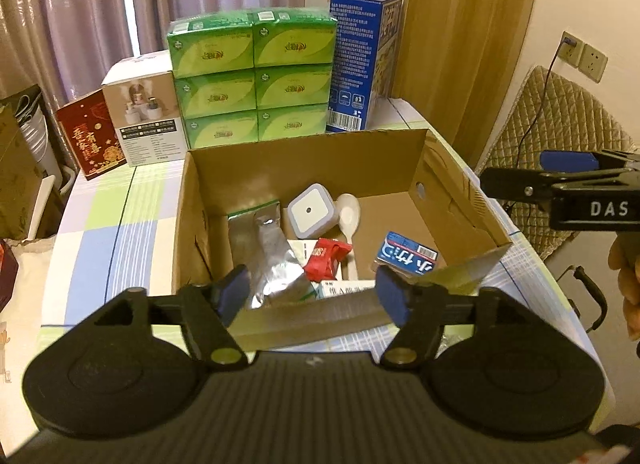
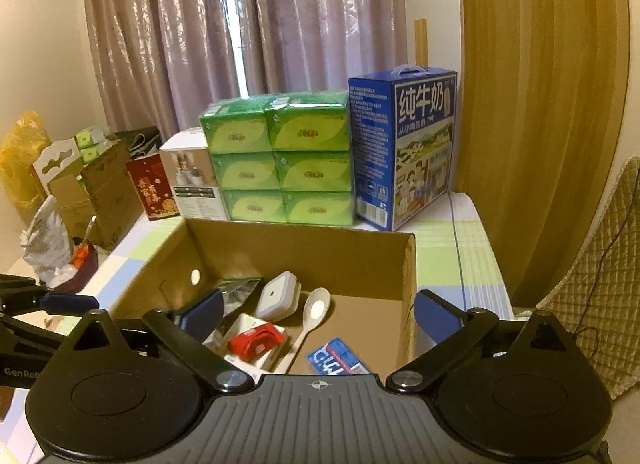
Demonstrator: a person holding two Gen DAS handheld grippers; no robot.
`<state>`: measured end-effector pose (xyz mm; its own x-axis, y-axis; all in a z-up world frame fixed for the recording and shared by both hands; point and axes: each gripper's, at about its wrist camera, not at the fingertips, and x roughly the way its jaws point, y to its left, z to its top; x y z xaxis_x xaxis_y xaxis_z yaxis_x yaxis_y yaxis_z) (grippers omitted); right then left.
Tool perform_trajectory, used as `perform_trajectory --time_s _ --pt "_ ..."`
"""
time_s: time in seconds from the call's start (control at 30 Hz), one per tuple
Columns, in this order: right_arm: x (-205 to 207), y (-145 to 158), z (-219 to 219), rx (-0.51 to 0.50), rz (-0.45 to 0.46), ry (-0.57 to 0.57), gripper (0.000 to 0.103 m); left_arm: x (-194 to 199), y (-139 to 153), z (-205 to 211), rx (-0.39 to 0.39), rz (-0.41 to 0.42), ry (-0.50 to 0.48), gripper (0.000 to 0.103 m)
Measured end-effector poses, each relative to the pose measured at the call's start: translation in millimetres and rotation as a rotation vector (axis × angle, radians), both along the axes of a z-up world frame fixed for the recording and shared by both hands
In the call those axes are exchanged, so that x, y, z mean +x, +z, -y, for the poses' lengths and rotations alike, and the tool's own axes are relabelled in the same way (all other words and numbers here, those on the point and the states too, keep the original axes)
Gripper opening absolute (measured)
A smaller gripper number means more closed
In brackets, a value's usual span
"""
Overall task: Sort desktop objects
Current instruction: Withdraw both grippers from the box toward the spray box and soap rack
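An open cardboard box (image 1: 304, 143) stands on the checked tablecloth. Inside lie a silver foil pouch (image 1: 276, 260), a white square device (image 1: 308, 209), a white spoon (image 1: 348, 215), a red packet (image 1: 326, 258), a blue tissue pack (image 1: 406, 258) and a white medicine box (image 1: 344, 288). My left gripper (image 1: 314, 294) hovers over the box's near edge, jaws apart, its pads pressing on nothing. My right gripper (image 2: 320, 316) is wide open above the same box (image 2: 304, 232), over the red packet (image 2: 256, 342) and spoon (image 2: 316, 308), holding nothing. It also shows at the right edge of the left wrist view.
Behind the box stand stacked green tissue boxes (image 1: 252, 75), a tall blue milk carton (image 1: 360, 59), a white product box (image 1: 144, 119) and a red gift box (image 1: 88, 135). A quilted chair (image 1: 560, 123) is right of the table. More cartons and bags (image 2: 96, 191) crowd the left.
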<state>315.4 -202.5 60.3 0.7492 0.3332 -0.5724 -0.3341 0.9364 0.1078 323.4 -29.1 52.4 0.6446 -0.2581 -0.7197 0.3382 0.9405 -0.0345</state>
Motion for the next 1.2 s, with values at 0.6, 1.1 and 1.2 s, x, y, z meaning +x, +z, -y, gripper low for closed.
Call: perform_trajectory --time_s 0.6,1.1,1.2 --pt "-81 7 13 0.007 -0.047 -0.013 0.101 -101 11 -20 -0.022 0.038 0.020 0.102" --pt "-153 -17 36 0.069 -0.107 -0.095 0.101 -173 6 -32 -0.078 0.104 0.073 0.102" --pt "-164 -26 38 0.067 -0.118 -0.113 0.101 -181 1 -30 -0.071 0.114 0.072 0.102"
